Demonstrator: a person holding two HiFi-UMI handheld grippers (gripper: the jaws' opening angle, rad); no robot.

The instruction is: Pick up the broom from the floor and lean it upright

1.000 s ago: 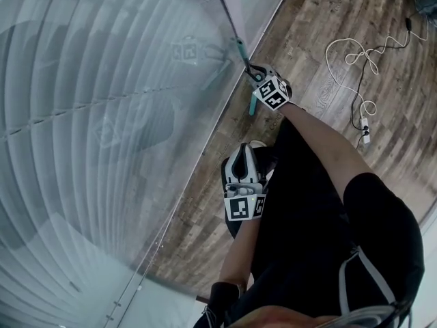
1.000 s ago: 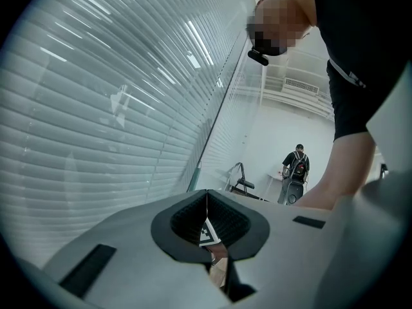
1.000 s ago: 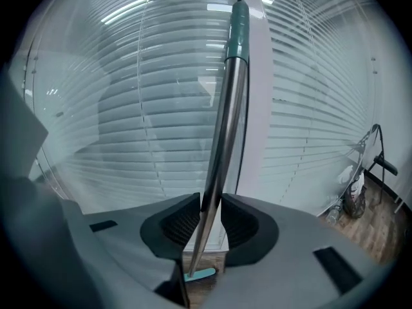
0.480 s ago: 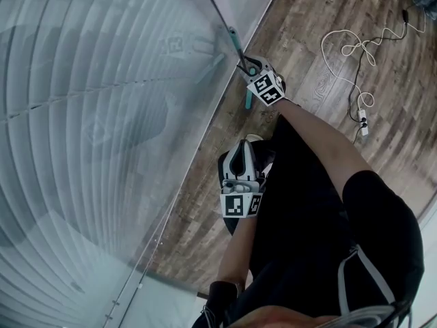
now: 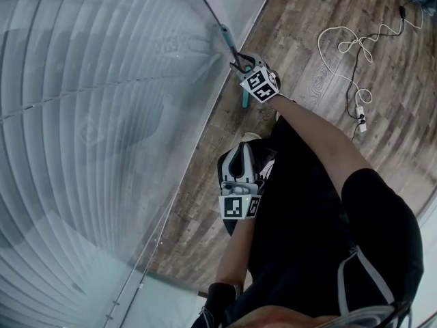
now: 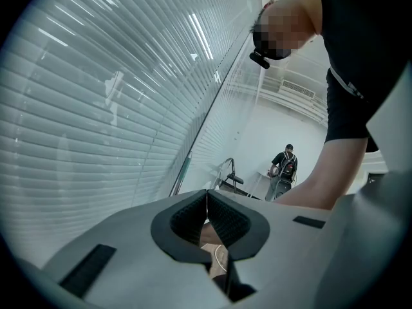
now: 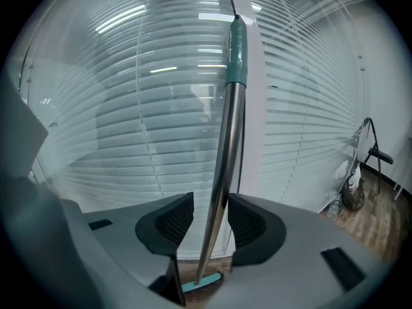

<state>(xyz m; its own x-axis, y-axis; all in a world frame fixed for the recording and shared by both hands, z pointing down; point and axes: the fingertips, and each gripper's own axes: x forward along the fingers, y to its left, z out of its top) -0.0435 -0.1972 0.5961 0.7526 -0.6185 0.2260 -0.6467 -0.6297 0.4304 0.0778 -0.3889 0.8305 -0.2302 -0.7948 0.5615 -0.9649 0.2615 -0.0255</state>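
The broom (image 7: 225,147) stands upright against the glass wall, a steel handle with a teal grip (image 7: 235,50) on top. Its teal head (image 7: 201,282) rests on the wood floor. In the head view the handle (image 5: 227,38) leans on the glass above the head (image 5: 246,100). My right gripper (image 7: 211,214) has its jaws around the handle and they are opening. A gap shows on the left pad's side, so they do not pinch it. From above, the right gripper (image 5: 242,65) is at the glass. My left gripper (image 6: 206,195) is shut and empty, held near the body (image 5: 240,149).
The glass wall with blinds (image 5: 102,115) fills the left side. A white cable with a power strip (image 5: 360,118) lies on the wood floor at right. A person (image 6: 284,166) stands far off. A black stand (image 7: 376,156) and bags are by the wall at right.
In the head view the right gripper and the broom have drifted a little up and to the left. The left gripper has hardly shifted.
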